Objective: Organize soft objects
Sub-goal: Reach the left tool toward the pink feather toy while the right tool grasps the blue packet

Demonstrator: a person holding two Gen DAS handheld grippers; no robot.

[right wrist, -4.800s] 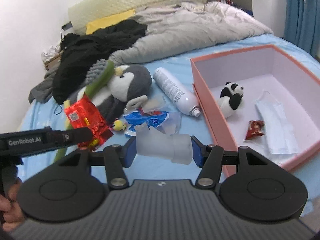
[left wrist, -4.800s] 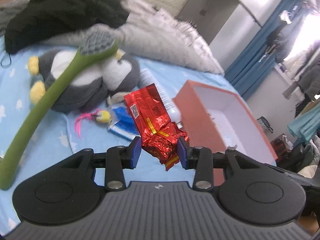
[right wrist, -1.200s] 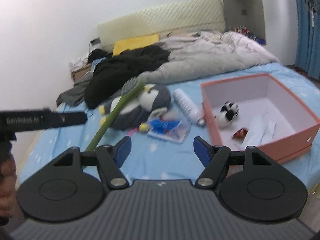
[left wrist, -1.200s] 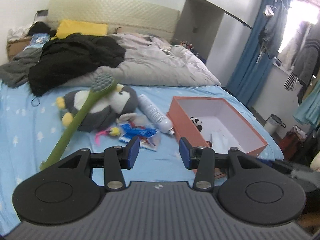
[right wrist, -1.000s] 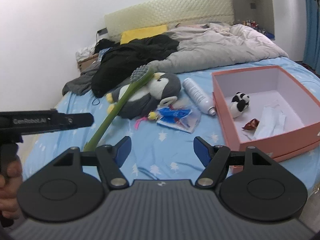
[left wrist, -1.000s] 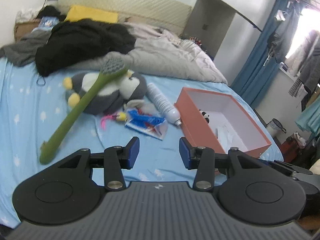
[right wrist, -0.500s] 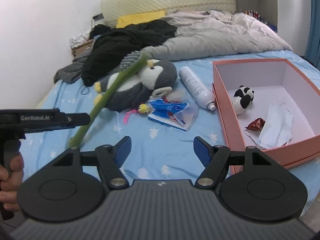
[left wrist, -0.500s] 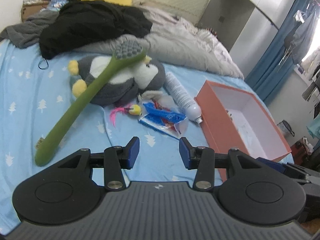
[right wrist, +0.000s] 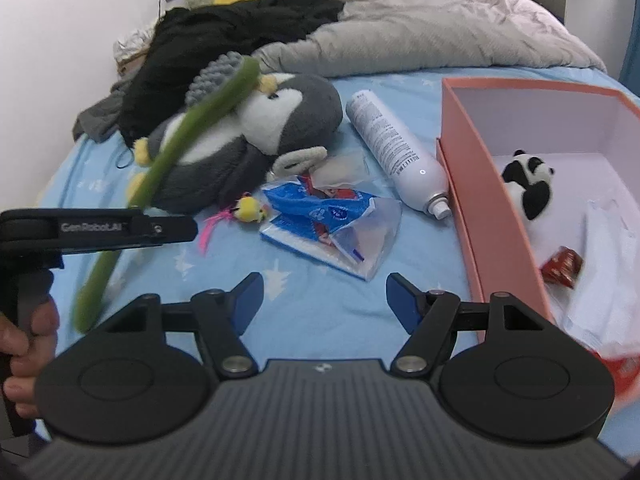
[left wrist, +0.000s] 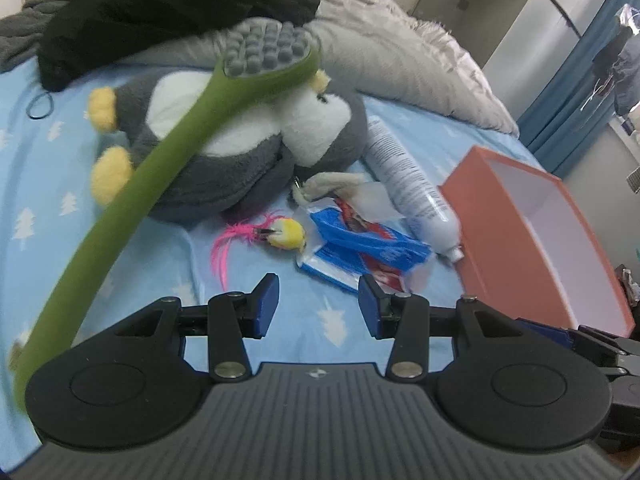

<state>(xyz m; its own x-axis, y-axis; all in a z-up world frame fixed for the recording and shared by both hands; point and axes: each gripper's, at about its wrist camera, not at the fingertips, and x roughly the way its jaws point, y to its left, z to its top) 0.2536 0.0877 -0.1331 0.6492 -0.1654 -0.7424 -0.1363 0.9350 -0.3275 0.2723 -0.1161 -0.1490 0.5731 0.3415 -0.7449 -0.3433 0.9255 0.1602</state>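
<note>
A grey penguin plush [left wrist: 240, 152] [right wrist: 256, 136] lies on the blue bedsheet with a long green brush [left wrist: 168, 148] [right wrist: 172, 152] leaning across it. A small yellow toy with pink feathers [left wrist: 280, 234] [right wrist: 248, 210] and a blue-and-clear plastic bag [left wrist: 360, 248] [right wrist: 332, 228] lie in front of it. My left gripper [left wrist: 318, 306] is open and empty, just short of the bag. My right gripper [right wrist: 324, 300] is open and empty, near the bag. The orange box [left wrist: 516, 240] [right wrist: 472, 184] holds a panda plush [right wrist: 528, 184], a red packet [right wrist: 562, 266] and white cloth [right wrist: 608, 256].
A white spray bottle [left wrist: 404, 184] [right wrist: 396, 152] lies between the penguin and the box. Black clothes [right wrist: 224, 40] and a grey duvet [right wrist: 420, 32] are heaped at the head of the bed. The left tool and hand [right wrist: 24, 272] show at the left.
Both grippers have let go of the red packet and the white cloth, which now lie in the box. Both have moved down and closer to the items on the sheet.
</note>
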